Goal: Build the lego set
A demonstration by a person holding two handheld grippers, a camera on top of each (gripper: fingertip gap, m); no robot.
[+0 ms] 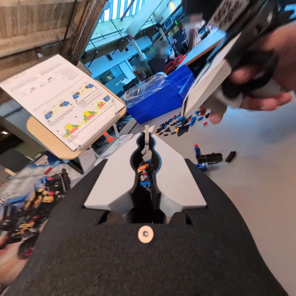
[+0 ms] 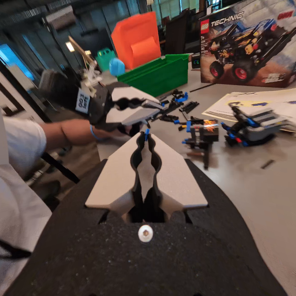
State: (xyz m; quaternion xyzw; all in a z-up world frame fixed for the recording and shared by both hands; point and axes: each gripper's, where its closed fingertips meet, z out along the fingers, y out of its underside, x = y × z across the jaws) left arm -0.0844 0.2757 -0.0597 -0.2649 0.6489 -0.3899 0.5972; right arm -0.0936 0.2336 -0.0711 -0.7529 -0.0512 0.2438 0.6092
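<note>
**Right wrist view: blue pin pinched, crowded ground ahead**

Across the grey table (image 2: 240,200), plenty of bare room near and to the right; far less toward the back. Along the far edge, the Lego box (image 2: 249,48) standing upright, with a green bin (image 2: 157,76) beside it. In front of the box, the instruction booklet (image 2: 237,104) lying flat, and resting partly on it the half-built truck chassis (image 2: 253,128). Just left of that, a small black sub-assembly with a flame sticker (image 2: 206,129), loose parts scattered behind.

Reaching in from the left, the left gripper (image 2: 152,112), hovering above the table close to that sub-assembly. From its own camera, nearly closed on what looks like a slim grey piece (image 1: 146,136) at the very tips.

Now the right gripper (image 2: 146,136): pinched tight, only the tips meeting, on a tiny blue pin (image 2: 146,133) sticking up beyond them.

Risks, as judged: shallow grip on that pin, so any sideways nudge on insertion likely to twist it out and drop it among the strays. Also two grippers converging on one small spot, with a knock to the sub-assembly or a finger clash quite possible. Safest approach from the open near-right side, low and slow.
</note>
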